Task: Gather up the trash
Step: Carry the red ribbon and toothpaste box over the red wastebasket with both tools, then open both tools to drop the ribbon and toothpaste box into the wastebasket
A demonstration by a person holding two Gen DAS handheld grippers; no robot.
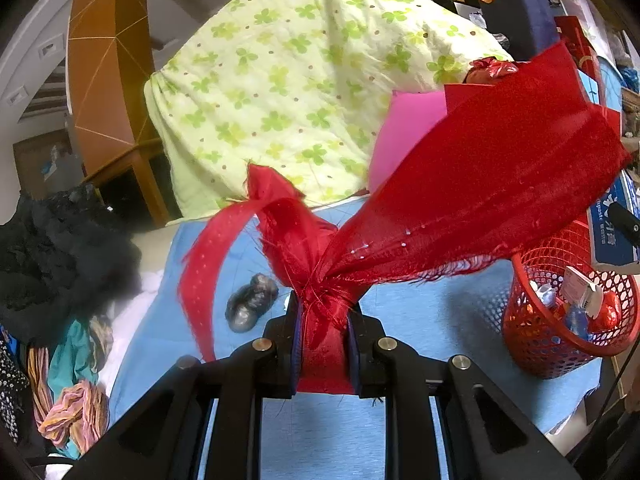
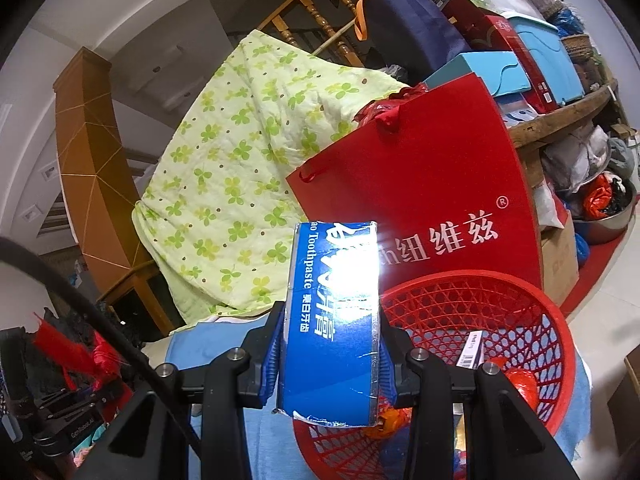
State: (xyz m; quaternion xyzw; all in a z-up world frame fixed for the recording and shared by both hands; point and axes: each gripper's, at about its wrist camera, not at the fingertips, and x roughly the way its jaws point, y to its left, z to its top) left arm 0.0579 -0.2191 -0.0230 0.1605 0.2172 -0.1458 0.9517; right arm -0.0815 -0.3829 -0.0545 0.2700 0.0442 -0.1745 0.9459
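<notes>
From the left wrist, the left gripper (image 1: 324, 340) pinches a bunched red ribbon (image 1: 400, 216) above the blue sheet (image 1: 420, 328), where a grey crumpled wrapper (image 1: 251, 302) lies uncollected; the red basket (image 1: 532, 344) already holds some trash. From the right wrist, the right gripper (image 2: 330, 356) clamps a blue toothpaste box (image 2: 334, 312) at the basket's (image 2: 532, 296) near rim, so both pieces seem not yet dropped in.

Looked like a cluttered home. Showed a clover-print quilt (image 1: 280, 92), wooden stair banister (image 2: 320, 12), piled clothes (image 1: 60, 248) and stacked boxes (image 2: 528, 52).
</notes>
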